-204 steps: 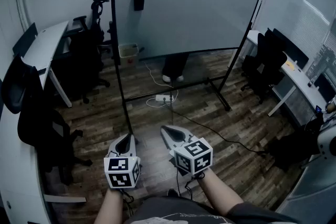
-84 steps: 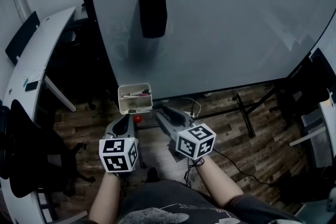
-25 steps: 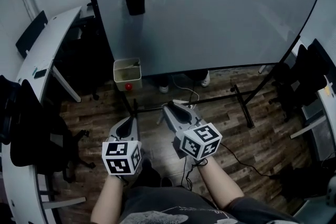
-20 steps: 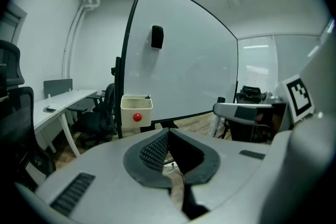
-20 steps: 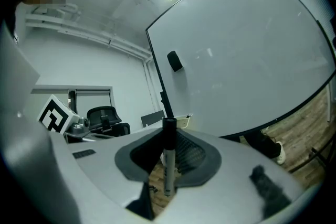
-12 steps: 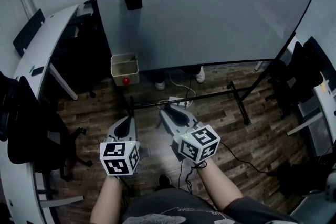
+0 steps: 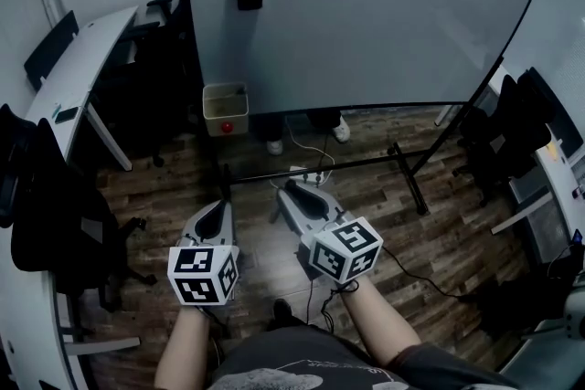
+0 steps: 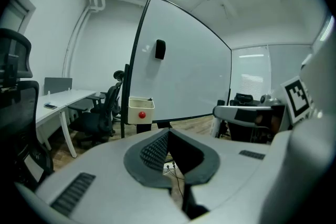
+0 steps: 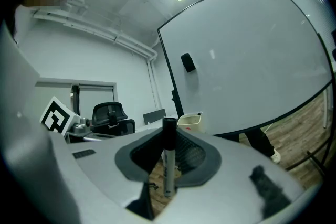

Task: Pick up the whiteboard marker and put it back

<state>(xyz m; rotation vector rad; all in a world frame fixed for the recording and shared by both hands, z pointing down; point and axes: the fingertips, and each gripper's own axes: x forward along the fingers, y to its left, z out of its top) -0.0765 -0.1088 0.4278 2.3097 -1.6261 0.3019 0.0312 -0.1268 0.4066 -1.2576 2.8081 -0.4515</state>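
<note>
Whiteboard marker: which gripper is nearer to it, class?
Right. The right gripper clamps the whiteboard marker between its jaws; the left gripper is alongside, apart from it, empty.

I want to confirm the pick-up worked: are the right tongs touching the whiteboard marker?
Touching. The right gripper view shows the whiteboard marker standing upright between the right tongs, clamped from both sides with no gap visible.
</note>
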